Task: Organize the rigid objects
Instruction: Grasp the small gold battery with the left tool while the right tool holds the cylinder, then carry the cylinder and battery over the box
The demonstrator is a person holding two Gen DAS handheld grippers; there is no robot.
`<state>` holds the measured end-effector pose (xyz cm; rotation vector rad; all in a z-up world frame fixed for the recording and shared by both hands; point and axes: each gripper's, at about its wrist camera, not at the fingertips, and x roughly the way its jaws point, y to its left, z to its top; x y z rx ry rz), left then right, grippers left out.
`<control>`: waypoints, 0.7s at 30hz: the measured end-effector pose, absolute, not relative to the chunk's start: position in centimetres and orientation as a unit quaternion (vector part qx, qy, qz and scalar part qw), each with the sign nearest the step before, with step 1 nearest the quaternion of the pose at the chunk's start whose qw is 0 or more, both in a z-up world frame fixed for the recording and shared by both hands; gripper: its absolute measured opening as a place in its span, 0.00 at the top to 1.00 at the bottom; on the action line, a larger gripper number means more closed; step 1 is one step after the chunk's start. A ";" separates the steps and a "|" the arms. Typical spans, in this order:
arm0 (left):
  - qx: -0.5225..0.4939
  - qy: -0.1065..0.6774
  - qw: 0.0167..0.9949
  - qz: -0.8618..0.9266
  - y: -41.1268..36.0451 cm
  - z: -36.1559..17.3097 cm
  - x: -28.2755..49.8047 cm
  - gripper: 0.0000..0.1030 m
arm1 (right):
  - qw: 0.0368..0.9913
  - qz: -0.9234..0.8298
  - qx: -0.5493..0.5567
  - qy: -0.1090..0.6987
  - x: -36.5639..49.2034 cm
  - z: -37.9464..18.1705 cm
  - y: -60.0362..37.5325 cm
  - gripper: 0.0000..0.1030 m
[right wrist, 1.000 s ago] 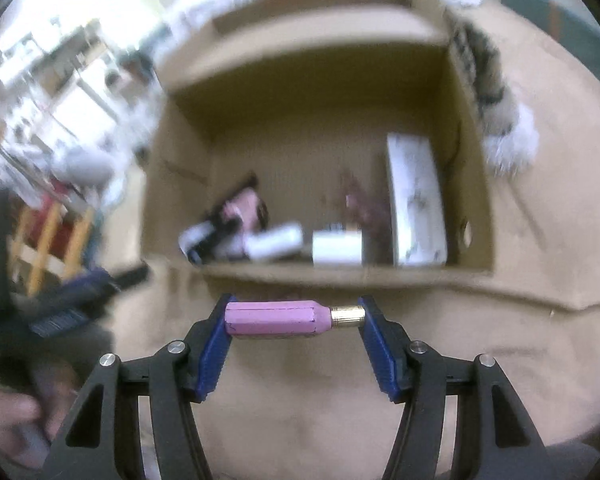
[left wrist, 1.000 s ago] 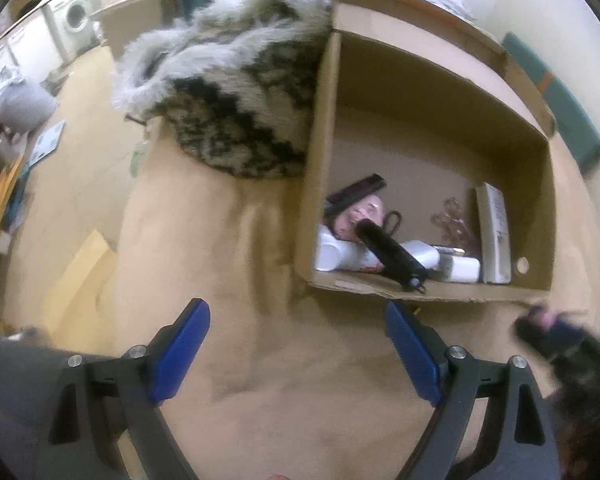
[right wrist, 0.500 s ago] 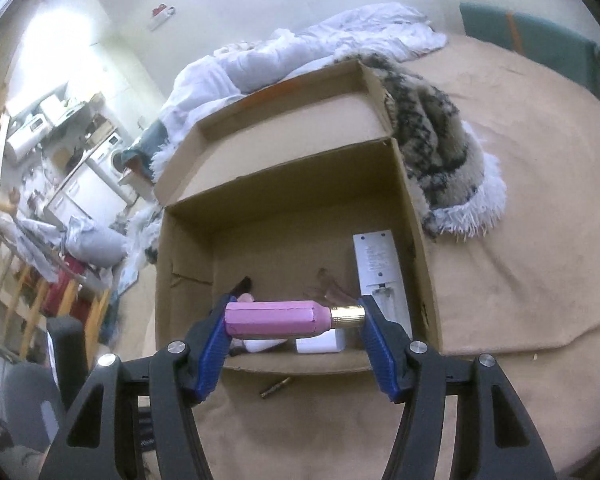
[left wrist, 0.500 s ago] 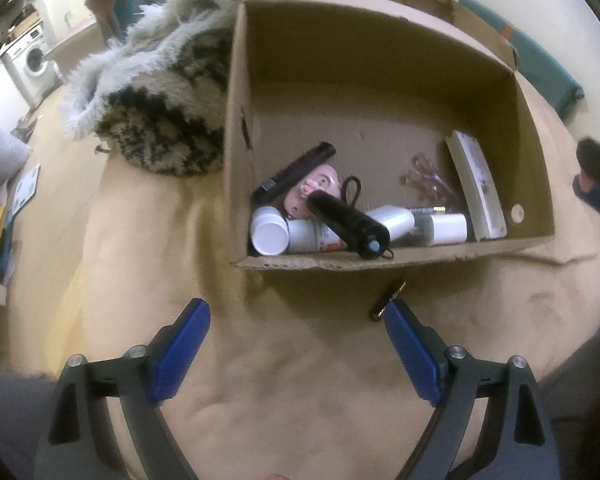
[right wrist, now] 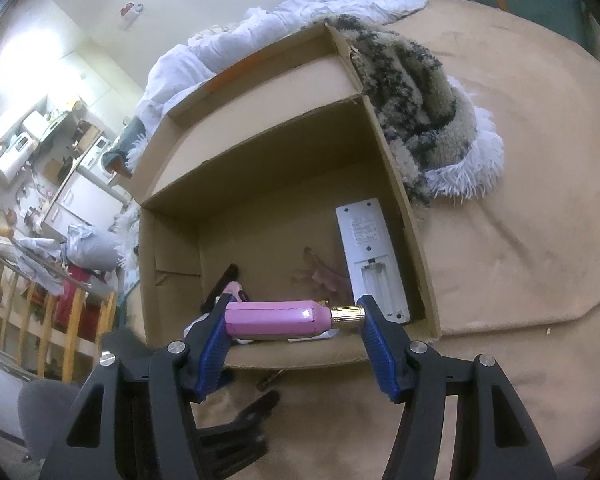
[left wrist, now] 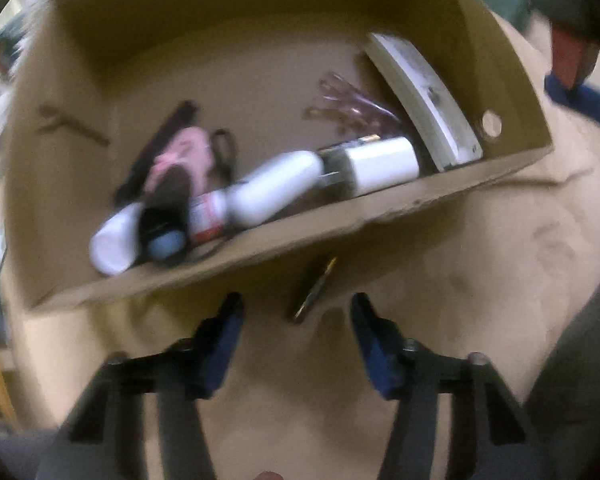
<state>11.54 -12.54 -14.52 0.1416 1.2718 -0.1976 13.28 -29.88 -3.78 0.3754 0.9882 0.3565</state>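
In the right wrist view my right gripper point(right wrist: 295, 312) is shut on a pink bottle point(right wrist: 276, 318) with a gold cap, held crosswise above the near wall of an open cardboard box point(right wrist: 260, 168). In the blurred left wrist view the same box point(left wrist: 340, 220) holds white bottles point(left wrist: 276, 188), a black torch point(left wrist: 164, 216), a pink item and a white remote point(left wrist: 424, 96). A small dark stick with a gold tip point(left wrist: 314, 292) lies on the tan bedspread just outside the box. My left gripper point(left wrist: 296, 314) points down at it, jaws closing, the stick just ahead of the tips and untouched.
A shaggy black-and-white throw point(right wrist: 420, 92) lies against the box's right side, with a white duvet point(right wrist: 300, 12) behind. Tan bedspread point(right wrist: 520, 280) spreads to the right. Wooden railings point(right wrist: 20, 300) and a cluttered room lie beyond the bed's left edge.
My left gripper has dropped and swung toward the small stick in front of the box, and its jaws have narrowed. My right gripper, still on the pink bottle, has rolled and shifted slightly.
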 end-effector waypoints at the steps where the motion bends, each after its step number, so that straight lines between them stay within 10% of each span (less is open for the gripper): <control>1: 0.072 0.592 0.797 -0.097 -13.0 -14.9 11.8 0.63 | 0.848 0.168 0.179 0.469 13.3 -3.8 -30.0 0.37; 6: 0.101 0.585 0.795 -0.123 -14.7 -15.7 12.4 0.90 | 0.846 0.166 0.182 0.473 13.4 -4.0 -30.2 0.37; 21: 0.075 0.593 0.798 -0.077 -11.3 -12.5 10.6 0.91 | 0.847 0.160 0.165 0.480 13.4 -4.2 -29.7 0.37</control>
